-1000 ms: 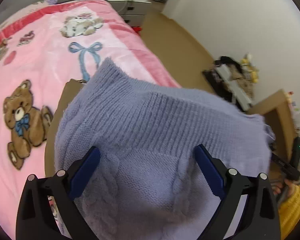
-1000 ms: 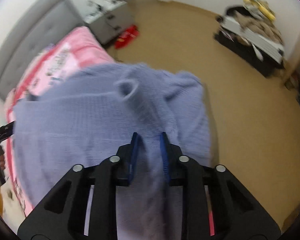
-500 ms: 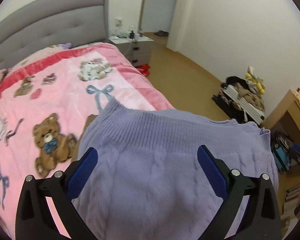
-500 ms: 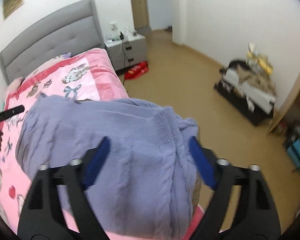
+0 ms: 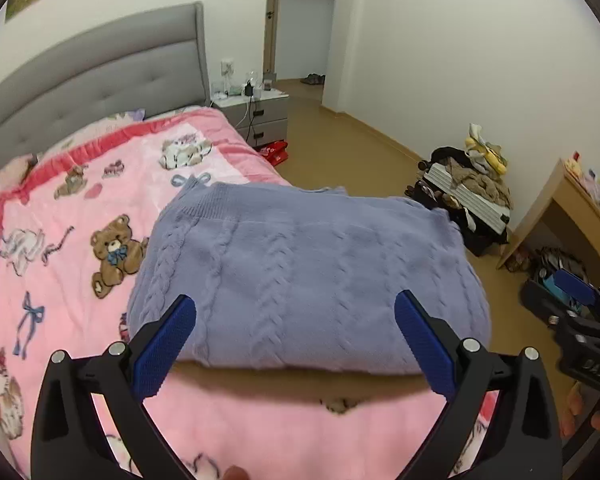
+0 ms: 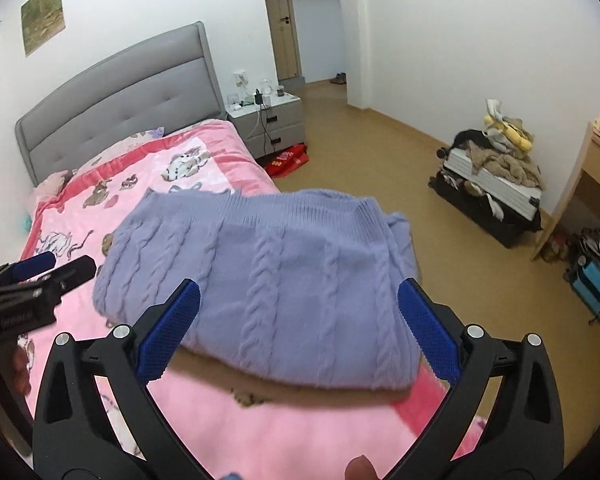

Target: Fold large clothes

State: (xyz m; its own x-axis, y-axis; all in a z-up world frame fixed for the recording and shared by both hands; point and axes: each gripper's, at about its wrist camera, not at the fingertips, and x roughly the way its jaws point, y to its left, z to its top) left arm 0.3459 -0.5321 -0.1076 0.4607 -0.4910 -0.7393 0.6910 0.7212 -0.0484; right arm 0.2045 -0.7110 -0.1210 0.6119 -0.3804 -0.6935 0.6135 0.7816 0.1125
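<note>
Sweater: we see the folded lavender cable-knit sweater lying on the pink teddy-bear blanket.
Left gripper: jaws wide, empty.
Right gripper: jaws just opened wide, empty.
Writing: on the gripper body, too blurred for us to read.

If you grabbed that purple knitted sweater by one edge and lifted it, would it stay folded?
Probably not. The sweater is a thick, soft cable knit whose edges droop, so it would likely sag and unfold. It looks bulky, so perhaps fairly heavy for clothing. Its fuzzy surface on the pink blanket suggests a push would bunch it rather than slide it.
</note>
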